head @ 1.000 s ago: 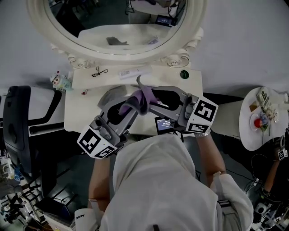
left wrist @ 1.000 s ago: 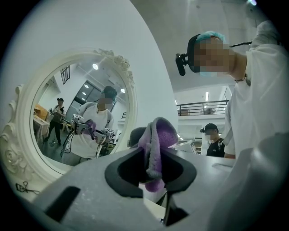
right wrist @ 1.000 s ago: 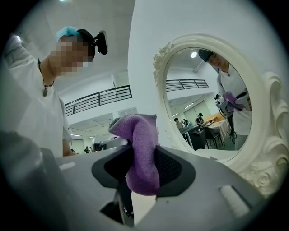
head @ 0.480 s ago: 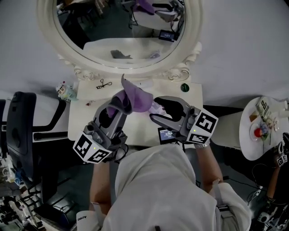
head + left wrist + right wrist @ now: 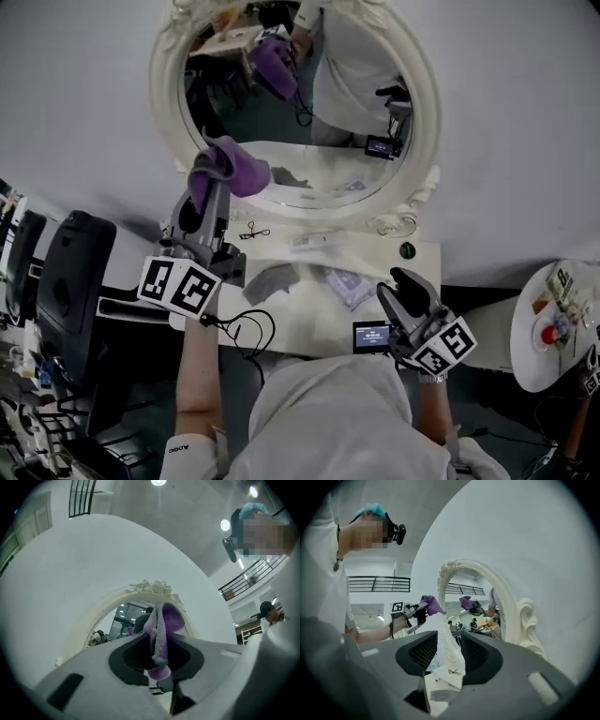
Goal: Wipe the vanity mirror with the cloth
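Cloth up at the mirror, right gripper idle.
Head view: your left gripper (image 5: pixel 208 178) is clamped narrow on the purple cloth (image 5: pixel 236 169), held at the lower-left rim of the mirror (image 5: pixel 309 103); can't tell if the cloth touches the glass. Your right gripper (image 5: pixel 405 287) sits low over the right end of the worktop (image 5: pixel 309 323), well apart from the mirror. Left gripper view: cloth (image 5: pixel 161 625) pinched between the jaws of the left gripper (image 5: pixel 158 654), bunched past the tips, mirror (image 5: pixel 123 620) straight ahead. Right gripper view: right gripper (image 5: pixel 449 652) jaws wide, just been closing a bit, gripping nothing; worktop (image 5: pixel 446 679) shows through the gap, mirror (image 5: pixel 480 603) ahead, cloth (image 5: pixel 433 604) just beside its frame.
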A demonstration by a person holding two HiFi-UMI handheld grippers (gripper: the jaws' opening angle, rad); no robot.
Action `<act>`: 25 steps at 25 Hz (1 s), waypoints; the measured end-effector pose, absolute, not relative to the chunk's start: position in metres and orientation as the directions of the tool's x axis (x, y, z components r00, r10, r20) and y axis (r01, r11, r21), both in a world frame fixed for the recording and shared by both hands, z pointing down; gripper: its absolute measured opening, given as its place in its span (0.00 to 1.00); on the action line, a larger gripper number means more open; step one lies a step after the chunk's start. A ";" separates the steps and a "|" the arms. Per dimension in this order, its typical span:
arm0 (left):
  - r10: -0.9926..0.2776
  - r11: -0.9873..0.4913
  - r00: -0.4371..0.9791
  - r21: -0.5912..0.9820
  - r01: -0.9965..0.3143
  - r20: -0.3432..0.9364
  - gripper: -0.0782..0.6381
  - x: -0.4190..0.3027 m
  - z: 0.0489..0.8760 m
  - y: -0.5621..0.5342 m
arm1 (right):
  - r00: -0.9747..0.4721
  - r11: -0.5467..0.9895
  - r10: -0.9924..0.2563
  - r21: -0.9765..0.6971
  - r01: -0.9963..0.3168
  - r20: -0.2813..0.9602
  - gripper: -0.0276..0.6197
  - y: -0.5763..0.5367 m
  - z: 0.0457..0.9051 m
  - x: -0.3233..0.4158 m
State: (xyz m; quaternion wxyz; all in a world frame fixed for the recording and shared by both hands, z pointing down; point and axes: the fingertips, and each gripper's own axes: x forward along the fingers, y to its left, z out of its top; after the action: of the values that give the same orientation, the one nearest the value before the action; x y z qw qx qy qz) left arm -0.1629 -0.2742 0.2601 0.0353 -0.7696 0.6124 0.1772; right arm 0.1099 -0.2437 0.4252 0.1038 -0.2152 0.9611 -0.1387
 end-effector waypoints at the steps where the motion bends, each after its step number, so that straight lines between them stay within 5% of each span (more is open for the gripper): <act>1: -0.934 -0.224 0.169 0.149 -0.963 -0.313 0.21 -0.170 0.250 -0.279 | -0.868 0.857 -0.476 -0.296 -0.422 -0.140 0.28 -0.246 0.424 0.113; 8: -0.958 -0.091 0.080 0.030 -0.995 -0.274 0.21 -0.198 0.194 -0.319 | -0.804 0.801 -0.588 -0.207 -0.562 -0.090 0.05 -0.253 0.418 0.099; 13: -0.966 -0.051 0.049 0.000 -0.999 -0.254 0.21 -0.206 0.165 -0.345 | -0.791 0.785 -0.611 -0.119 -0.608 0.014 0.05 -0.243 0.419 0.068; 25: -0.968 -0.049 0.032 0.061 -0.997 -0.251 0.21 -0.200 0.136 -0.395 | -0.771 0.760 -0.636 -0.141 -0.634 0.038 0.05 -0.228 0.424 0.066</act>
State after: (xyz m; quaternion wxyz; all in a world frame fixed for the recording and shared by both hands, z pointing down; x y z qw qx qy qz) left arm -0.2004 -0.3946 0.1365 0.0654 -0.7154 0.6865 0.1124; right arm 0.0663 -0.2280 0.4243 0.0061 -0.3386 0.9381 -0.0729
